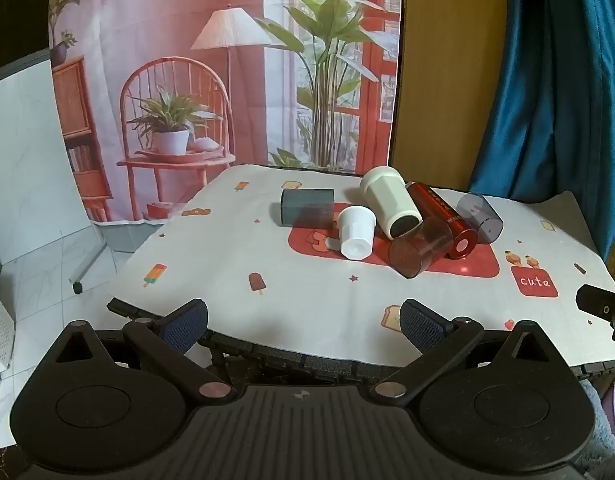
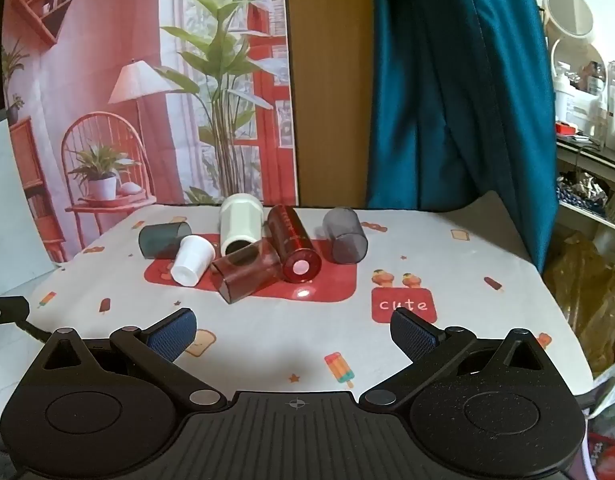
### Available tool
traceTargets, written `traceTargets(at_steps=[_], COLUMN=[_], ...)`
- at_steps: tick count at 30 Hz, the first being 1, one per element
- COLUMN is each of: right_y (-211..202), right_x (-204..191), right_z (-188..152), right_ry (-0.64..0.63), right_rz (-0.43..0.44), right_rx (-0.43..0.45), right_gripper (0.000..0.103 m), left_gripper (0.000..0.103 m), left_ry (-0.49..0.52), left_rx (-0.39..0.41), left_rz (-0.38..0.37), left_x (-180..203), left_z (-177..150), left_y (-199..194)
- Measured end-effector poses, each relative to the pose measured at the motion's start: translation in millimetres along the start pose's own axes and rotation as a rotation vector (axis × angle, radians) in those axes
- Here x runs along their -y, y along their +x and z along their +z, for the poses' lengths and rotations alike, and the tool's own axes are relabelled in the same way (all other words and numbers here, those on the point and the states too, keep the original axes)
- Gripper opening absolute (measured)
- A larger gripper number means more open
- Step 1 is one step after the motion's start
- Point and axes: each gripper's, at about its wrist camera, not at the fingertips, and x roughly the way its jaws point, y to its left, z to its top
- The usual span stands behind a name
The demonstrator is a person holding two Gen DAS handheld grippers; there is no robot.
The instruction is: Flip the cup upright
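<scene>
Several cups lie on their sides in a cluster on the table: a dark green cup [image 1: 307, 207] [image 2: 163, 240], a small white cup [image 1: 356, 233] [image 2: 190, 260], a tall cream cup [image 1: 389, 200] [image 2: 241, 224], a brown see-through cup [image 1: 421, 246] [image 2: 247, 270], a red metallic cup [image 1: 443, 216] [image 2: 293, 242] and a smoky grey cup [image 1: 480, 218] [image 2: 344, 235]. My left gripper [image 1: 303, 322] is open and empty at the near table edge. My right gripper [image 2: 293, 330] is open and empty, short of the cups.
The table carries a white printed cloth [image 1: 267, 296] [image 2: 447, 264] with a red patch. A printed backdrop [image 1: 227, 60] hangs behind. A blue curtain [image 2: 447, 80] hangs at the right. The right gripper's tip [image 1: 599, 304] shows at the table's right edge.
</scene>
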Motion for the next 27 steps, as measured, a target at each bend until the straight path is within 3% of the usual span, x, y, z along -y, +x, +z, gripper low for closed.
traceTargets(at_steps=[27], right_y=[0.3], right_x=[-1.6], right_z=[-5.0], right_ry=[0.022], right_rz=[0.019], right_rx=[-0.015], right_gripper=[0.103], left_gripper=[0.103], left_ry=[-0.005], left_rx=[-0.011], left_rz=[-0.011], left_x=[-0.8], left_z=[-1.7], left_y=[2.0])
